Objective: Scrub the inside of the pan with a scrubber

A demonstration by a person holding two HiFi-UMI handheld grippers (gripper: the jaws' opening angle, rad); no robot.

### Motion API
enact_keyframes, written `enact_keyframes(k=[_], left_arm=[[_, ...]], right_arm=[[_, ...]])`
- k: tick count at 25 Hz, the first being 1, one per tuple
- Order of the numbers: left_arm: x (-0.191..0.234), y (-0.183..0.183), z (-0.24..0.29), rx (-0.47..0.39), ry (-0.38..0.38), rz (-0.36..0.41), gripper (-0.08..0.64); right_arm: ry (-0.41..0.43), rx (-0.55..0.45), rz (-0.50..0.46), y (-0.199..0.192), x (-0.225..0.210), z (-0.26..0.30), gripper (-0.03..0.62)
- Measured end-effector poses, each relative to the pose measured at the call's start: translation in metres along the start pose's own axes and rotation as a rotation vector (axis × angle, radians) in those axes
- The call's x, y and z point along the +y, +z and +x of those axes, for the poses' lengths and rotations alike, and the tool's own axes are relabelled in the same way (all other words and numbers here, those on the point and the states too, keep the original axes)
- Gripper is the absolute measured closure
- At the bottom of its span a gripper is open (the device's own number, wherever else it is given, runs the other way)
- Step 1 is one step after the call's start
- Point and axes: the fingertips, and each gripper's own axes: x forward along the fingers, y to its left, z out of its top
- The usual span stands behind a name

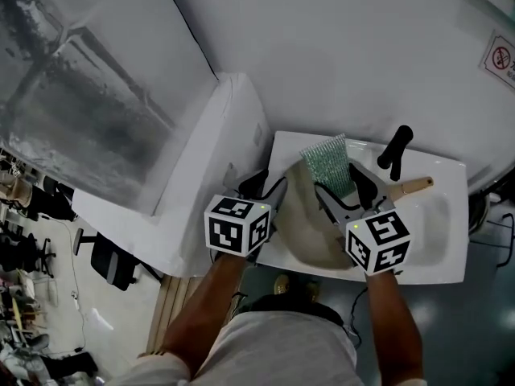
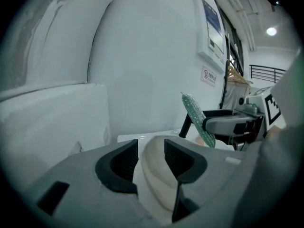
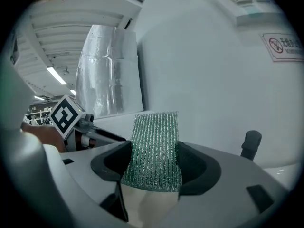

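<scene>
A cream pan (image 1: 302, 219) with a wooden handle (image 1: 412, 187) sits in a white sink (image 1: 438, 244). My right gripper (image 1: 342, 185) is shut on a green mesh scrubber (image 1: 328, 164), which stands upright over the pan's far side. In the right gripper view both pads clamp the scrubber (image 3: 154, 146). My left gripper (image 1: 269, 185) is at the pan's left rim. In the left gripper view its jaws stand open (image 2: 151, 158), with the pan's cream rim (image 2: 156, 179) showing in the gap between them. The scrubber (image 2: 194, 118) shows edge-on to the right.
A black upright lever (image 1: 396, 147) stands at the sink's back edge, just right of the scrubber. A white boxed ledge (image 1: 201, 159) runs along the sink's left side and a white wall (image 1: 346, 55) rises behind. Floor lies below the near edge.
</scene>
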Motion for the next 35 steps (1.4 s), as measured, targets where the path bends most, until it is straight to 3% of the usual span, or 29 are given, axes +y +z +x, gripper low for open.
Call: enact_keyframes(k=[8,19,26,35], left_arm=[[0.005,-0.044,0.02,0.138,-0.01,-0.059,0.373],[0.005,-0.079,0.034,0.257,-0.038,-0.093,0.371],[0.006,-0.087,0.037,0.276,-0.045,-0.109,0.407],[0.008,-0.088,0.039,0.268,-0.024,-0.122,0.46]], right_arm=[[0.032,0.197,0.015,-0.059,0.005,0.03,0.288],[0.083,0.453,-0.024,-0.127,0.014,0.055,0.288],[0.096,0.516,-0.022,-0.146,0.018,0.07,0.288],[0.041,0.55,-0.003,-0.158,-0.008,0.076,0.288]])
